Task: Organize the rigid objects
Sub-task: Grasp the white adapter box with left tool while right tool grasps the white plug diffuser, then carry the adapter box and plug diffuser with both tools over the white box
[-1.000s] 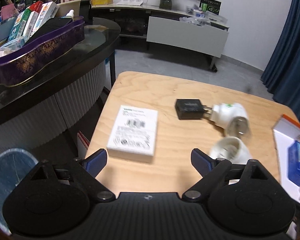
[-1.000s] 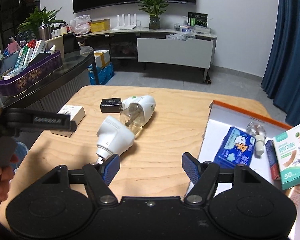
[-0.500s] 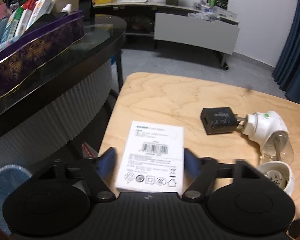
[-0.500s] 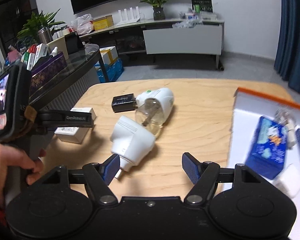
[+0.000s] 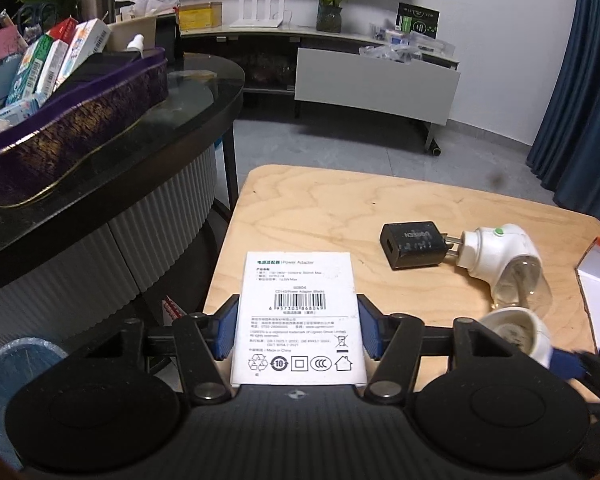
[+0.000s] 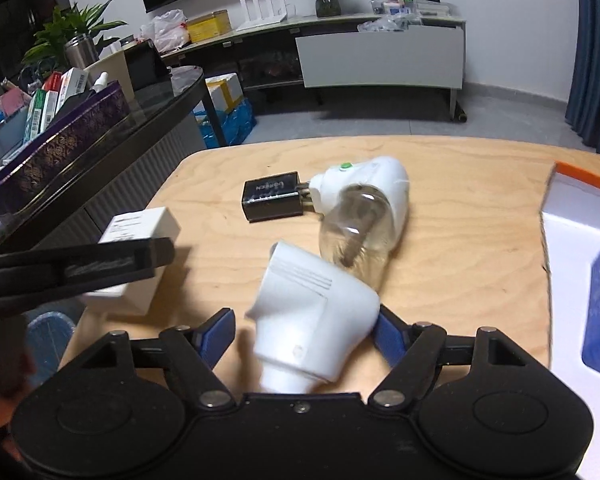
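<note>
A white power adapter box [image 5: 299, 316] lies at the wooden table's left edge. My left gripper [image 5: 298, 330] has both blue pads against its sides; it also shows in the right wrist view [image 6: 140, 236]. A white plug-in device [image 6: 314, 318] lies between the fingers of my right gripper [image 6: 304, 334], which is open around it; the right pad touches it, the left stands apart. A black charger [image 5: 414, 245] is plugged into a white vaporizer with a clear bottle [image 5: 508, 260] at mid table.
A white tray with an orange rim [image 6: 572, 208] holds a blue pack at the right. A dark glass counter [image 5: 148, 136] with a purple basket [image 5: 72, 124] of boxes stands at the left. A blue bin [image 5: 8, 364] sits on the floor.
My left gripper moved forward over the white box and closed on its sides. My right gripper moved forward so that the white plug-in device now lies between its fingers.
</note>
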{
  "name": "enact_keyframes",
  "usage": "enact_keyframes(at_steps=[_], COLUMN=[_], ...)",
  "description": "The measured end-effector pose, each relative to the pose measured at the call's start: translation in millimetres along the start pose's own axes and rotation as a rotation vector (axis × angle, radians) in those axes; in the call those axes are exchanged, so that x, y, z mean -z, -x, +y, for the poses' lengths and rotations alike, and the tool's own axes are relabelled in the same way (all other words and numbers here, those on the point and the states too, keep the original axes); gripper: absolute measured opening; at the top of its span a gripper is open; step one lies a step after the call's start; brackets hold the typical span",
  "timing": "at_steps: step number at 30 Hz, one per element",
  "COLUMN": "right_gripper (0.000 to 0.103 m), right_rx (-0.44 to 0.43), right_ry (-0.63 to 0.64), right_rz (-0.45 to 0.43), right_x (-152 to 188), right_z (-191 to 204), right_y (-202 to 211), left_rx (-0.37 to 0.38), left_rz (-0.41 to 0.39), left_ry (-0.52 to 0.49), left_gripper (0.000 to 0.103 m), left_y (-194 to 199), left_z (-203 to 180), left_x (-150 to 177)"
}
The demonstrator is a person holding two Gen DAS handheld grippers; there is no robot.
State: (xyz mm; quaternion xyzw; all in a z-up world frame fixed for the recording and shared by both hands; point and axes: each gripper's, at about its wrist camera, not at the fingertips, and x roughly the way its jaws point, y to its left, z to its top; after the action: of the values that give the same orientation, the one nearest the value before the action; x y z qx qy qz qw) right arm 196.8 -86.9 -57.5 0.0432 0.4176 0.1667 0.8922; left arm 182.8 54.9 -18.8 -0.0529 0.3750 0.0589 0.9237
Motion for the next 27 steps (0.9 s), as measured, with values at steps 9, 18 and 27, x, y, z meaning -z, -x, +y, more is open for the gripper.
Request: enact_keyframes(at_steps=[9,18,27], right_gripper=[0.077,0.077,0.077], right_rx=[0.001,0.071,0.171], right_ry=[0.050,0.065,0.027], right_rz=[-0.048,-0.138,-0.208], right_x=[7,21,51], right_z=[-3,-24,-65], right_y=[41,116,182], left_rx=[0.031,0.118,0.210], left_rz=[-0.015,-0.024,-0.045], left_ry=[-0.007,-0.005,-0.069], left_gripper=[0.060,0.060,0.060], left_y=[30,75,116], left_z=[-9,-42,-103], left_x=[9,26,50])
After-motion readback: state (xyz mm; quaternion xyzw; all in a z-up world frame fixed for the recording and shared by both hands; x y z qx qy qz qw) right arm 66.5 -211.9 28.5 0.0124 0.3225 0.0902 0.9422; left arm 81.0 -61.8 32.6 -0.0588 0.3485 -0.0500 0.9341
